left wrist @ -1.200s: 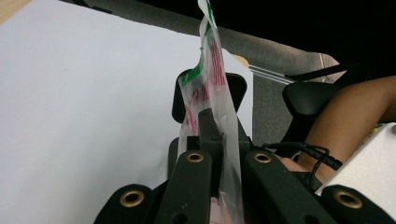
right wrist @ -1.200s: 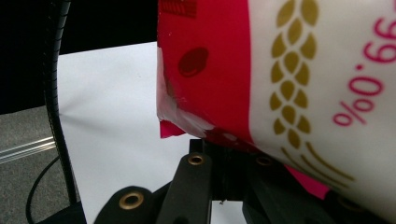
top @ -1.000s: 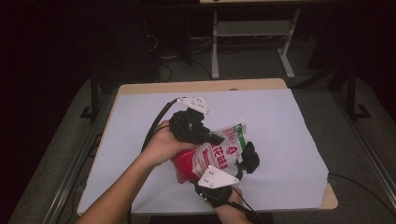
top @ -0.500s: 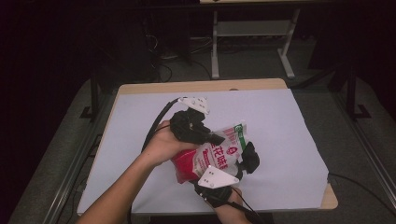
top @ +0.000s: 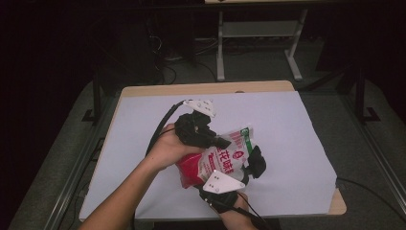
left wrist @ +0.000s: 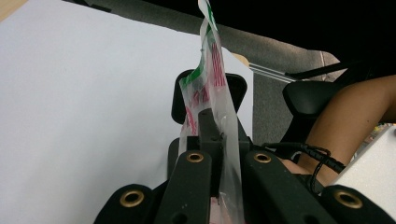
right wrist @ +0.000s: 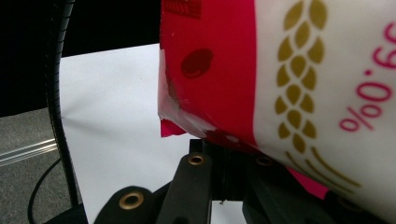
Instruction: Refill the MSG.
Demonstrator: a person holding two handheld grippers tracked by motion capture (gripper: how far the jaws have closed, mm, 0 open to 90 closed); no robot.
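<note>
Right gripper (top: 246, 165): nearest the table's front edge, grey three-cornered plate on top, jaws clamped on the lower edge of the bag; in the right gripper view the bag's red corner sits on the closed jaws.

Bag (top: 215, 160): red-and-white plastic food pouch, held up off the white table cover (top: 297, 143) between both grippers, near the table's front centre. Print: red Chinese characters on the white face, not sharp enough to read with certainty; a green strip at the top edge. In the right gripper view, a gold wheat-ear motif and the red figures "99.0%" seen upside down (right wrist: 369, 102).

Left gripper (top: 218, 141): just behind the bag, in the person's left hand (top: 170, 148), jaws clenched on the bag's clear, green-edged top seal; the left gripper view shows the film pinched upright between the jaws (left wrist: 212, 107). Black cable trails back over the cover.

Wooden table (top: 206, 88): bare edge showing beyond the cover.

Far ground: a white metal frame (top: 258, 43) and loose cables on the dark floor.

Change against the earlier frames: none visible; hands, bag and both grips stand as they did.
</note>
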